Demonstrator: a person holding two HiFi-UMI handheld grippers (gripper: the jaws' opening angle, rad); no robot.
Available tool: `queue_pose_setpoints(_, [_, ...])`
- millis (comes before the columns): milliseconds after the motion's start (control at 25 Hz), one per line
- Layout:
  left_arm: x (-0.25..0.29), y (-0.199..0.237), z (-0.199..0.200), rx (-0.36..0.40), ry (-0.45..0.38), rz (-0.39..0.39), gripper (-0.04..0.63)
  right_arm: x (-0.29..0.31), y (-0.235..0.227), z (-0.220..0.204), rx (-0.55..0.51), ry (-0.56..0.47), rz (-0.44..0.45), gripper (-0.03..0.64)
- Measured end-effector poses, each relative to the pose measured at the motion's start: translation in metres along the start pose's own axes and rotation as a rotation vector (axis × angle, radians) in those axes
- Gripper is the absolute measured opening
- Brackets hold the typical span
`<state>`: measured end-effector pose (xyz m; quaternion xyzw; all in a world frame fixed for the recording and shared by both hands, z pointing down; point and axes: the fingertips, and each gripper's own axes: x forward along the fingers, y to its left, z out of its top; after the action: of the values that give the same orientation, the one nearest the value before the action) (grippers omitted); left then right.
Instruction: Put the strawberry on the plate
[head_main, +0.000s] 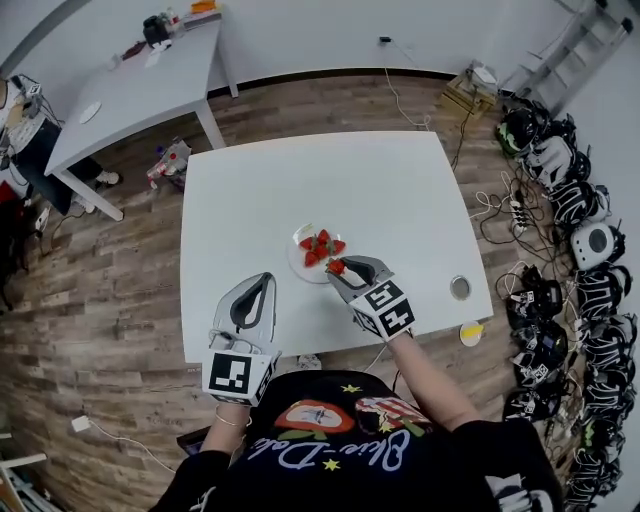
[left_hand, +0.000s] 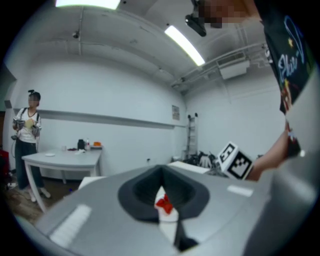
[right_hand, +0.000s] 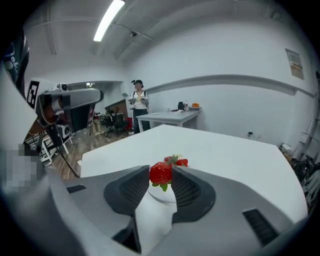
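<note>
A white plate (head_main: 298, 262) lies near the middle of the white table (head_main: 400, 200) with a few red strawberries (head_main: 320, 245) on it. My right gripper (head_main: 338, 267) is shut on one more strawberry (right_hand: 161, 173) and holds it over the plate's near rim (right_hand: 161, 196). The other berries (right_hand: 179, 161) show just beyond it. My left gripper (head_main: 268, 280) hovers left of the plate, near the table's front edge. Its jaws are shut with nothing between them. In the left gripper view, only a red bit of strawberry (left_hand: 164, 203) shows through the narrow slit.
A small round object (head_main: 460, 288) sits at the table's right edge. A second table (head_main: 130, 90) stands at the back left, with a person (right_hand: 139, 102) beside it. Headsets and cables (head_main: 570, 200) crowd the floor on the right.
</note>
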<state>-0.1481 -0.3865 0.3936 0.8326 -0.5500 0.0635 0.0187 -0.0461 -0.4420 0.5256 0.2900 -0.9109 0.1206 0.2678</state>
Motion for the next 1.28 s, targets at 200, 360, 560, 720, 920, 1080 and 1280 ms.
queue_pose_setpoints(200, [0.021, 0.025, -0.010, -0.023, 0.026, -0.011, -0.003, 0.040, -0.011, -0.022, -0.017, 0.139, 0.010, 0.145])
queue_pose_setpoints(360, [0.036, 0.040, -0.014, -0.039, 0.037, -0.017, -0.003, 0.054, -0.018, -0.029, -0.002, 0.190, 0.017, 0.146])
queue_pose_setpoints(560, [0.045, 0.046, -0.015, -0.051, 0.036, -0.024, -0.003, 0.060, -0.016, -0.031, 0.019, 0.184, 0.046, 0.146])
queue_pose_setpoints(720, [0.046, 0.042, -0.018, -0.065, 0.050, -0.043, -0.003, 0.059, -0.011, -0.030, 0.036, 0.144, 0.069, 0.147])
queue_pose_setpoints(920, [0.042, 0.036, -0.016, -0.047, 0.055, -0.064, -0.003, 0.046, -0.008, -0.018, 0.036, 0.065, 0.046, 0.158])
queue_pose_setpoints(1080, [0.042, 0.025, -0.013, -0.019, 0.045, -0.078, -0.003, 0.004, -0.016, 0.015, 0.102, -0.145, -0.033, 0.158])
queue_pose_setpoints(1280, [0.049, 0.004, -0.005, -0.001, 0.028, -0.096, -0.003, -0.044, -0.029, 0.032, 0.122, -0.297, -0.104, 0.040])
